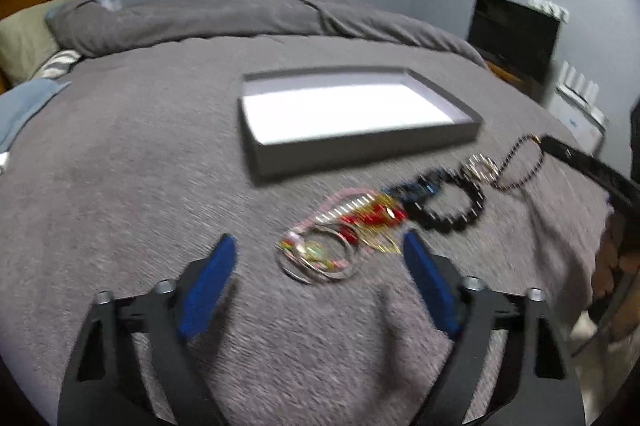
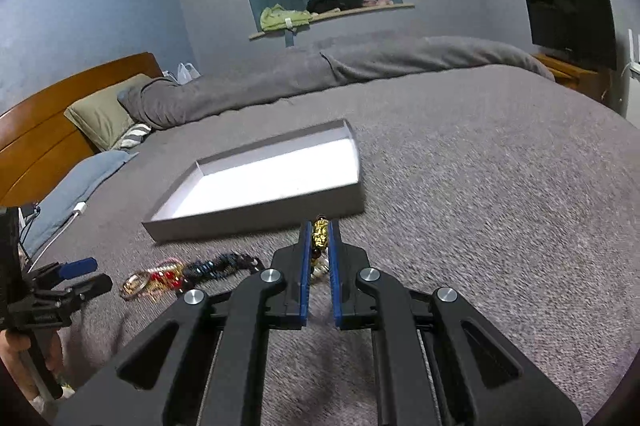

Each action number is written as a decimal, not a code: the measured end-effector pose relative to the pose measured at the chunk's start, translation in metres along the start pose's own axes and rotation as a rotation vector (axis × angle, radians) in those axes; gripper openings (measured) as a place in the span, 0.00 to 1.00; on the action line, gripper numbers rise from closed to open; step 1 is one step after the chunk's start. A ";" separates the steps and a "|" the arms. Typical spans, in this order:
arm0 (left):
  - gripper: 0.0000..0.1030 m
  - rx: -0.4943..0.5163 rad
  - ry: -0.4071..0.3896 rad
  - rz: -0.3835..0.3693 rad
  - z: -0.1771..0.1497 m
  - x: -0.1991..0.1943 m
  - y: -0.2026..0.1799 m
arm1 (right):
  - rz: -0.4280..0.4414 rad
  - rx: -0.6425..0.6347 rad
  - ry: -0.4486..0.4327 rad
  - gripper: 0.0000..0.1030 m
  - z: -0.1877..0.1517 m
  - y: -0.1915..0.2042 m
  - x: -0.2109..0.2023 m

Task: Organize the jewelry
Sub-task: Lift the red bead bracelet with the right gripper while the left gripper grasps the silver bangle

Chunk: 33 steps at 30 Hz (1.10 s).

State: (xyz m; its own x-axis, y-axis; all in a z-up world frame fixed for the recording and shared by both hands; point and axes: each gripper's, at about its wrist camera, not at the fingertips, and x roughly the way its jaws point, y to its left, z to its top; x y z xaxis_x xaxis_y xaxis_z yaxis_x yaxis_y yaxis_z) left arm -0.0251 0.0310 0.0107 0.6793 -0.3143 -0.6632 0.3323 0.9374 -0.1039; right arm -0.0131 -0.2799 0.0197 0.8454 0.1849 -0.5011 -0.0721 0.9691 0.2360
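Note:
A shallow grey box (image 1: 362, 141) with a white, empty floor lies on the grey bed; it also shows in the right wrist view (image 2: 256, 222). In front of it lies a row of jewelry: silver bangles (image 1: 316, 256), a red and gold piece (image 1: 372, 216), a black bead bracelet (image 1: 450, 204), a small ring (image 1: 482, 166). My left gripper (image 1: 318, 246) is open just above the bangles. My right gripper (image 2: 320, 230) is shut on a dark bead bracelet with a gold charm (image 2: 321, 232); the same bracelet (image 1: 520, 164) hangs from it in the left wrist view.
The grey bedspread (image 2: 480, 186) spreads widely to the right. Pillows (image 2: 104, 114) and a wooden headboard (image 2: 36, 142) are at the left. A rolled grey duvet (image 2: 320, 74) lies behind the box. A TV (image 2: 572, 20) stands at the far right.

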 end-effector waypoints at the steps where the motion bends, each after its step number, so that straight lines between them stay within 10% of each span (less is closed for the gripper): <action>1: 0.75 0.014 0.006 -0.003 -0.002 0.001 -0.004 | -0.002 0.001 0.005 0.08 -0.001 -0.001 0.000; 24: 0.47 0.084 0.045 0.034 -0.003 0.031 -0.011 | -0.036 0.063 0.202 0.09 -0.021 -0.022 0.029; 26: 0.47 0.082 0.026 0.036 -0.002 0.028 -0.011 | -0.039 0.067 0.206 0.14 -0.021 -0.023 0.030; 28: 0.47 0.074 0.001 0.030 -0.001 0.022 -0.009 | -0.075 0.060 0.197 0.44 -0.021 -0.023 0.030; 33: 0.47 0.061 -0.025 0.015 0.002 0.015 -0.006 | -0.084 0.029 0.223 0.42 -0.024 -0.019 0.037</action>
State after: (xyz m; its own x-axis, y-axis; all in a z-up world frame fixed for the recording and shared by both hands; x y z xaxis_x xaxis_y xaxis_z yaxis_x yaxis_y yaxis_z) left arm -0.0156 0.0199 0.0025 0.7006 -0.3045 -0.6453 0.3608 0.9314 -0.0477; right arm 0.0064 -0.2878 -0.0236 0.7096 0.1390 -0.6908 0.0111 0.9780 0.2081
